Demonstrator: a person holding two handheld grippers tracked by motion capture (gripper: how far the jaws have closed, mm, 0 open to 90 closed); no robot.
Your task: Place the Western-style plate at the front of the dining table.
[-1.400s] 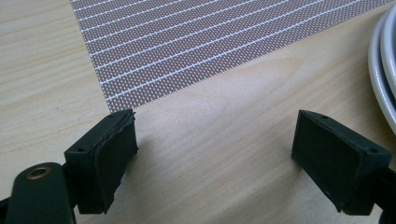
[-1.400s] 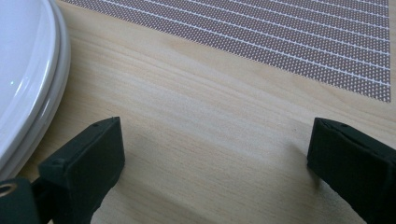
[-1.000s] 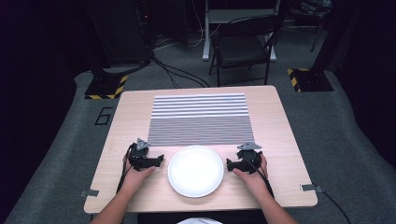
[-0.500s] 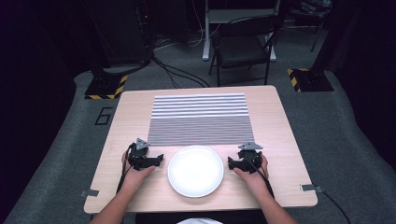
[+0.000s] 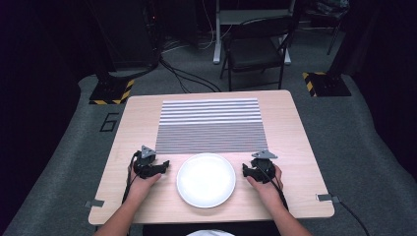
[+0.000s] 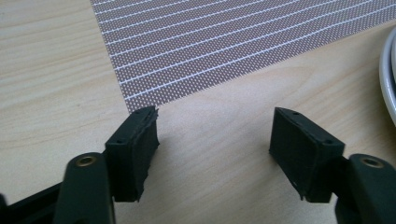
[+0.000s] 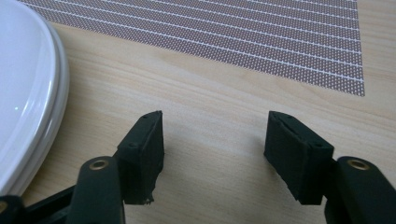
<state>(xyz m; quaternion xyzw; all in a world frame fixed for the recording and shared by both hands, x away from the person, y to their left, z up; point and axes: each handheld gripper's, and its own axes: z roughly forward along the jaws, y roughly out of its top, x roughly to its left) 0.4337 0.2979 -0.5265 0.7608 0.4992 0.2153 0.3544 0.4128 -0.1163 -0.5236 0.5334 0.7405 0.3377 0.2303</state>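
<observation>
High view takes in the whole table (image 5: 295, 123): a white plate (image 5: 206, 179) sits near its front edge, between the left gripper (image 5: 156, 167) and right gripper (image 5: 248, 171), with a striped mat (image 5: 211, 125) behind and a chair (image 5: 255, 46) beyond. Both gripper views show jaws spread wide over bare wood, holding nothing.

High view overhead; gripper views close, sharing striped mat (image 5: 210, 126).

one white plate (image 5: 206, 179), one striped mat (image 5: 211, 125), two grippers, left gripper (image 5: 150, 167), right gripper (image 5: 255, 172)
</observation>
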